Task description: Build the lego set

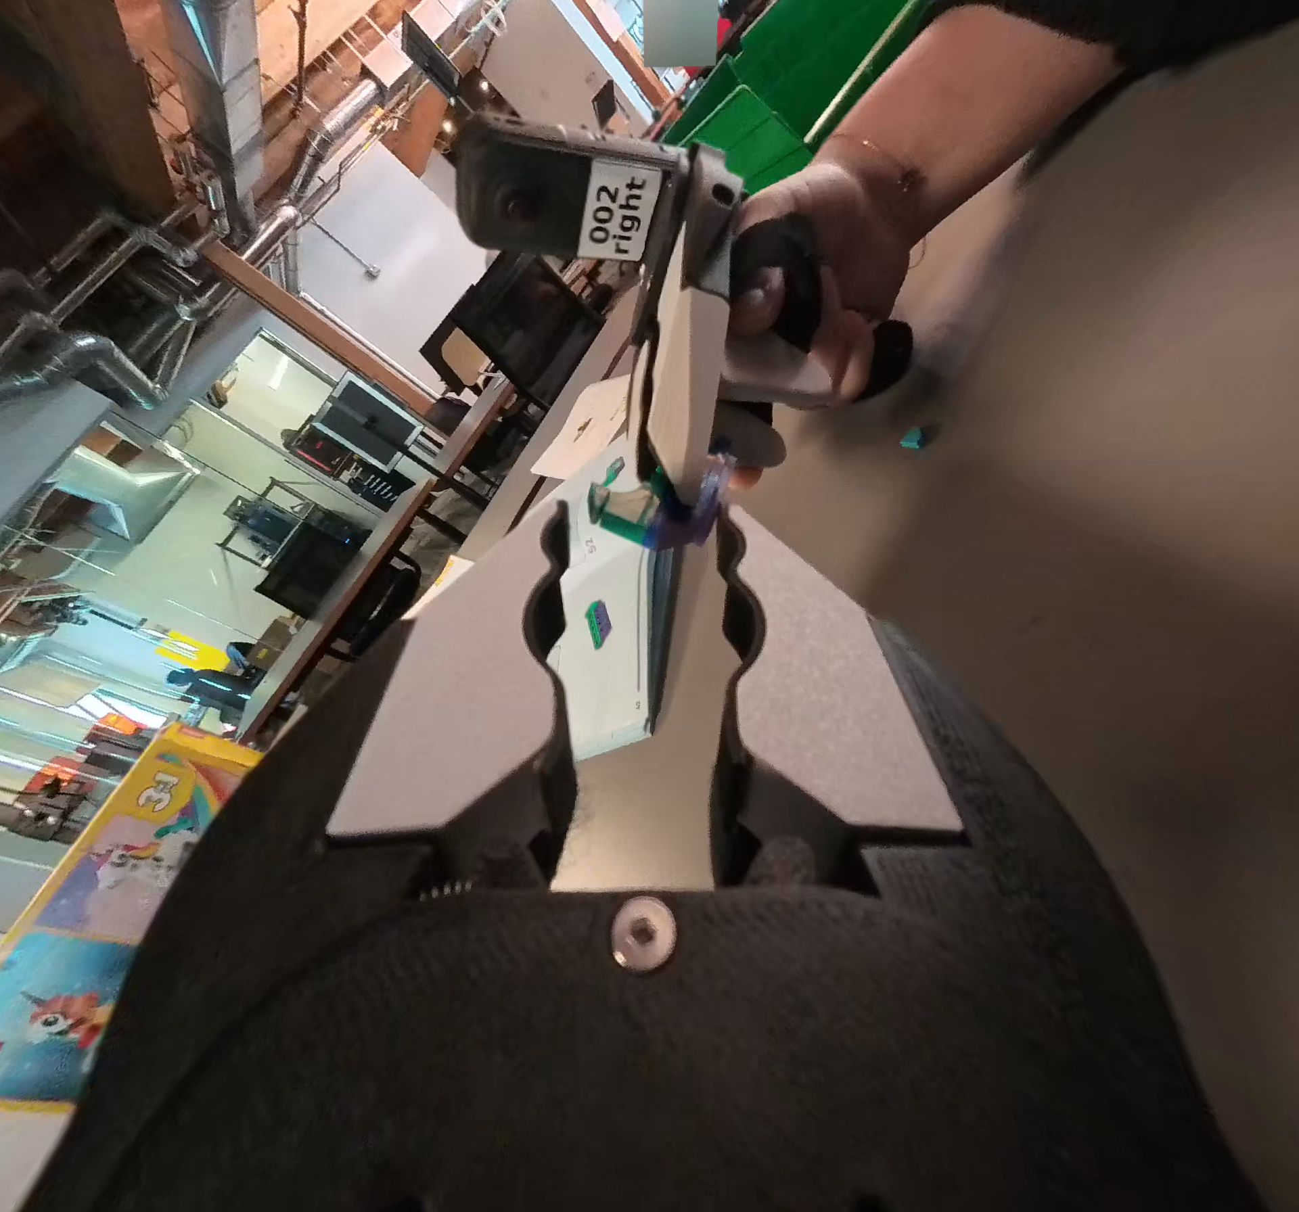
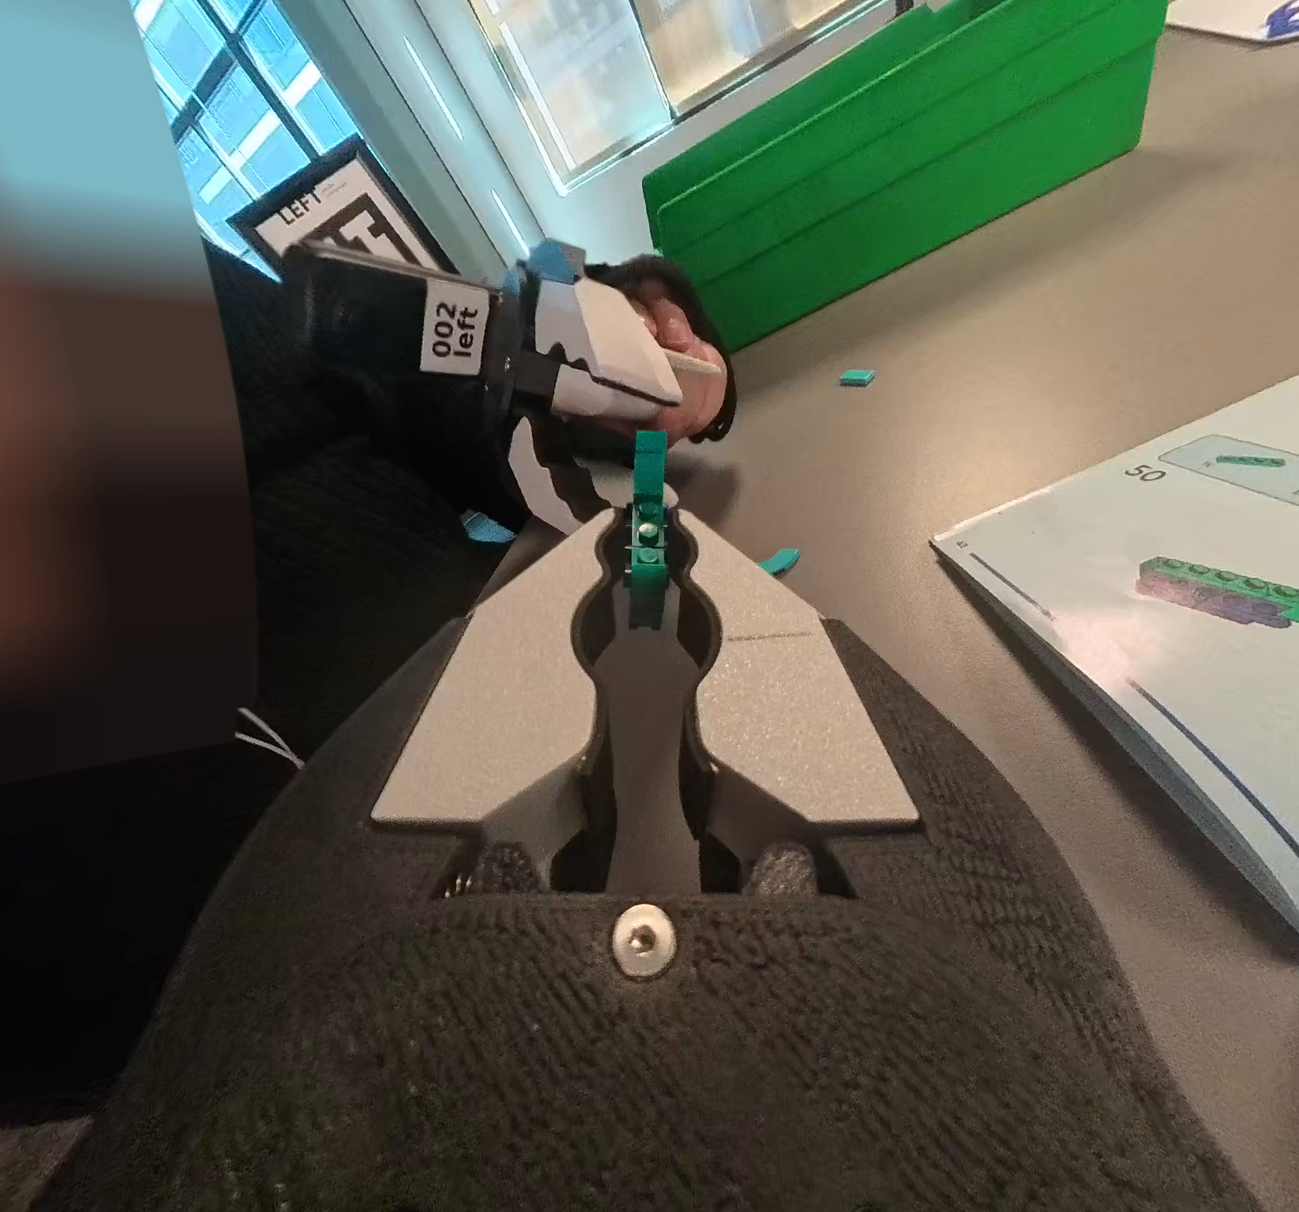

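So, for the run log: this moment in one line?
right tool: shut on teal lego assembly | left tool: open, empty | manual: open on table

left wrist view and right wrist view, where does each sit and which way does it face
Left wrist view: on the left gripper, rolled sideways, facing the right gripper, the hand holding it and the booklet.
Right wrist view: on the right gripper, which pinches a teal lego piece, facing the left gripper, green bin and booklet.
Shared: table, booklet, bin, loose teal brick.

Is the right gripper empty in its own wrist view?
No: the right gripper is shut on a teal lego piece that sticks out past its jaws.
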